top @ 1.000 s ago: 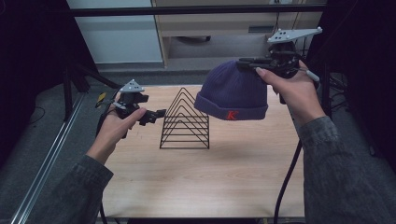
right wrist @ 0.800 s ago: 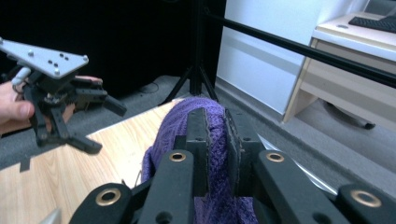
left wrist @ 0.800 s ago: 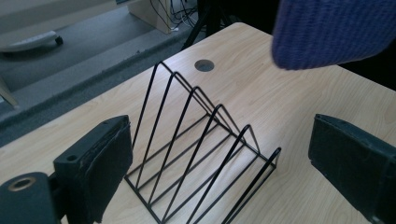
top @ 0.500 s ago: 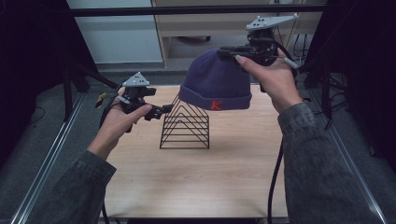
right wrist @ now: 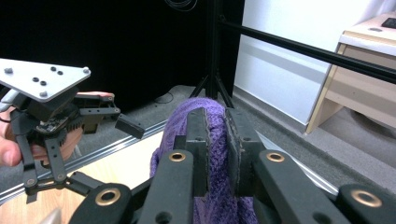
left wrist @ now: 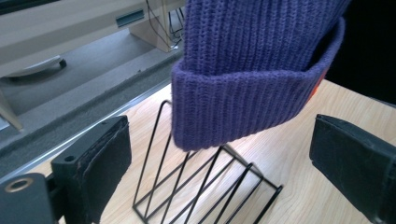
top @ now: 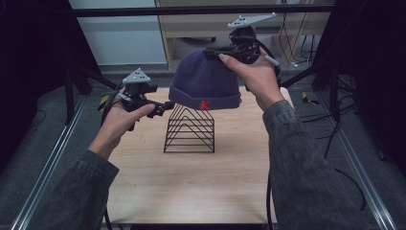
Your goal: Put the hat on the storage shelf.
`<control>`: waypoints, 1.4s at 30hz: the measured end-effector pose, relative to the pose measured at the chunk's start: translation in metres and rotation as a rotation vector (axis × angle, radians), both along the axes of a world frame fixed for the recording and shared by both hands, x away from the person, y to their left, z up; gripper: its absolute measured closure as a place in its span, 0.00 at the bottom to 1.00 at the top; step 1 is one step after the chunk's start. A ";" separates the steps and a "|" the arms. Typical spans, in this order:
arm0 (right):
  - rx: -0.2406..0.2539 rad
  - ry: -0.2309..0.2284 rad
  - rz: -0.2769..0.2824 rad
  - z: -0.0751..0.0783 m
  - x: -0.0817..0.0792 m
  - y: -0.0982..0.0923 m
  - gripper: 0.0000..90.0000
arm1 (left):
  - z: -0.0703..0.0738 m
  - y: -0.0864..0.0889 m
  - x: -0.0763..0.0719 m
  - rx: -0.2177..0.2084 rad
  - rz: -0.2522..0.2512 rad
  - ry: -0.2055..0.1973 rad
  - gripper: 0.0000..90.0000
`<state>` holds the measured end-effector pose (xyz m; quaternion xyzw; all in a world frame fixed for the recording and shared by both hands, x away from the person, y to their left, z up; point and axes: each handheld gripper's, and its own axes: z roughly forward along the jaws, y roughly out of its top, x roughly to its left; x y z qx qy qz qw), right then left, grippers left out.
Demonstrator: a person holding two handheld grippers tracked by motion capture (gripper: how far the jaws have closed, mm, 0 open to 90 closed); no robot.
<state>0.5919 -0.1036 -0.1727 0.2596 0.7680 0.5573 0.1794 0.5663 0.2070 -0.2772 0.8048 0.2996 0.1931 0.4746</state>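
Purple beanie [top: 205, 81] hanging cuff-down above wire rack [top: 189, 129], right gripper [top: 214, 51] pinching crown, left gripper [top: 165, 106] spread empty.

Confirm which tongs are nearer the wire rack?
Left. The left tongs hover open beside the wire rack, at its upper left. The right tongs are well above it, shut on the purple beanie.

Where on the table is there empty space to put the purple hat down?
The wooden table is bare along the near edge, between the wire rack and the person's sleeves, and at the right of the rack. It is crowded at the back: the hat hangs from the right gripper above the rack, and the open left gripper waits beside it.
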 end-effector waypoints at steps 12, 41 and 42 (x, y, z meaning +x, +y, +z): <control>-0.005 0.003 0.055 0.001 -0.001 0.030 0.90 | -0.012 0.007 0.010 -0.001 -0.006 0.028 0.03; -0.034 0.038 0.074 -0.015 0.005 0.052 0.89 | -0.034 0.030 0.004 -0.032 -0.005 0.109 0.66; -0.034 0.037 0.074 -0.015 0.004 0.052 0.89 | -0.034 0.031 0.003 -0.034 -0.005 0.111 0.66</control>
